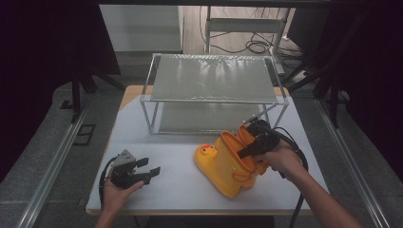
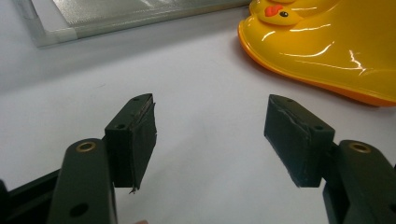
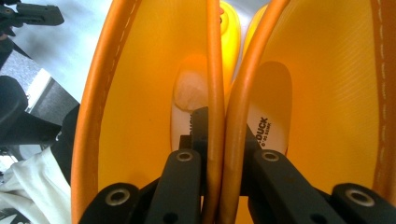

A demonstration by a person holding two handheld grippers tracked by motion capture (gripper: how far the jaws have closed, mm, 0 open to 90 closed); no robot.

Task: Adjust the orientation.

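Your right gripper (image 1: 248, 150) is clamped on the pair of yellow rubber boots (image 1: 227, 167): in the right gripper view one jaw sits inside each boot and the two touching inner rims (image 3: 219, 140) are pinched together between the pads, so the gripper (image 3: 220, 154) holds both boots at once by their tops. Down inside the shafts you can see the pale insoles (image 3: 270, 126), one with printed lettering. In the high view the boots stand on the white table (image 1: 176, 185) towards its right half, just in front of the metal-framed shelf (image 1: 214, 80), with their toes pointing left; the left boot carries a small duck face (image 1: 206, 150) on its toe. Your right hand (image 1: 280, 159) wraps the gripper body above the boot openings, and its cable (image 1: 298, 199) trails back along your forearm. Your left gripper (image 1: 148, 168) rests low over the table near its front left corner, held in your left hand (image 1: 116, 187), well apart from the boots. Its jaws stand wide with nothing between them; in the left gripper view the gripper (image 2: 210, 135) has bare table between the two black pads (image 2: 140, 135), and the duck-faced toe of the boot (image 2: 327, 46) lies ahead and to the right, clear of both pads.
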